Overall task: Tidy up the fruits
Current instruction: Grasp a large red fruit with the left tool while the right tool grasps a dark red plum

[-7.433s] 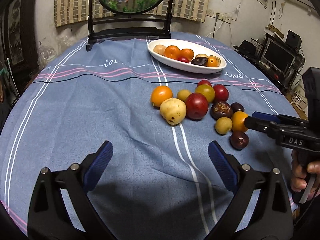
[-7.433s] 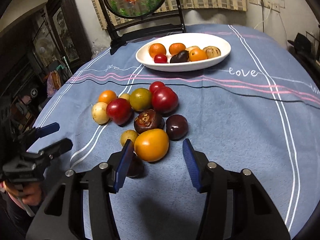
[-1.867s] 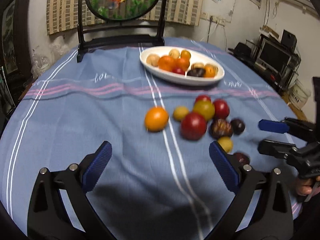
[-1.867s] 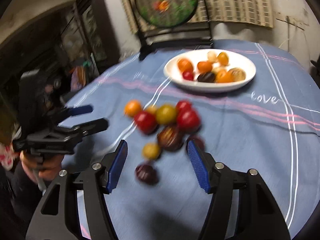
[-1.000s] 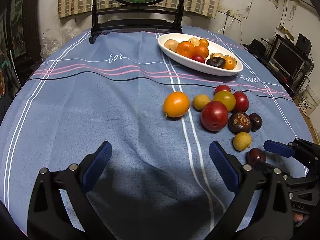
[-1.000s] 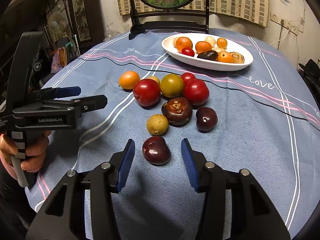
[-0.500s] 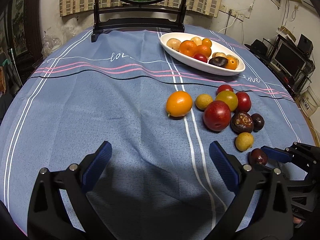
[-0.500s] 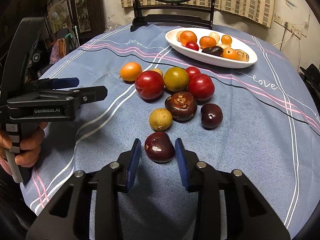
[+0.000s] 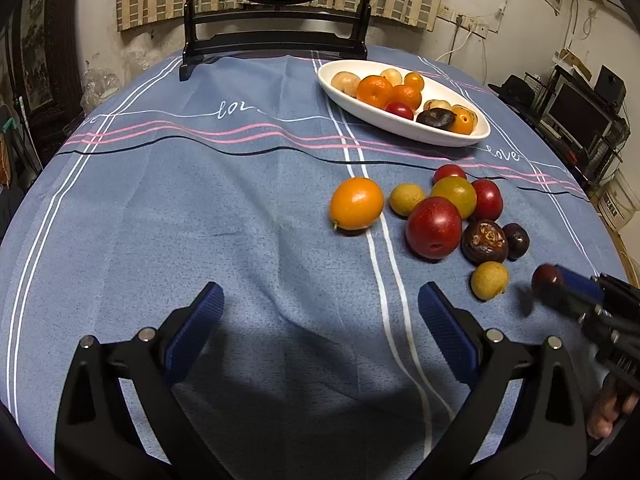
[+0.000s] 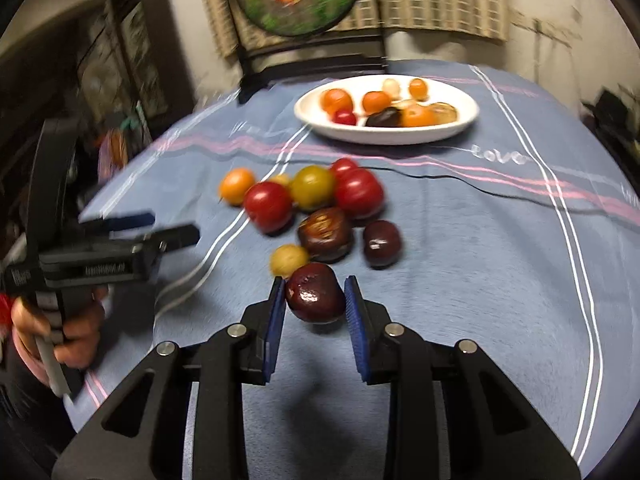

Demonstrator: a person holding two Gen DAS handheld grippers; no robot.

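The right hand-held gripper (image 10: 315, 306) is clamped on a dark red round plum (image 10: 315, 293), raised just off the blue-clothed bench (image 10: 480, 264). The left hand-held gripper (image 9: 320, 332) hangs spread, holding nothing.

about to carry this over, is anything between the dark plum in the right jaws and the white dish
Yes. The dark plum, held in the right gripper, has the loose fruit cluster on the tablecloth directly between it and the white dish. Carried above the fruit, nothing visible blocks it.
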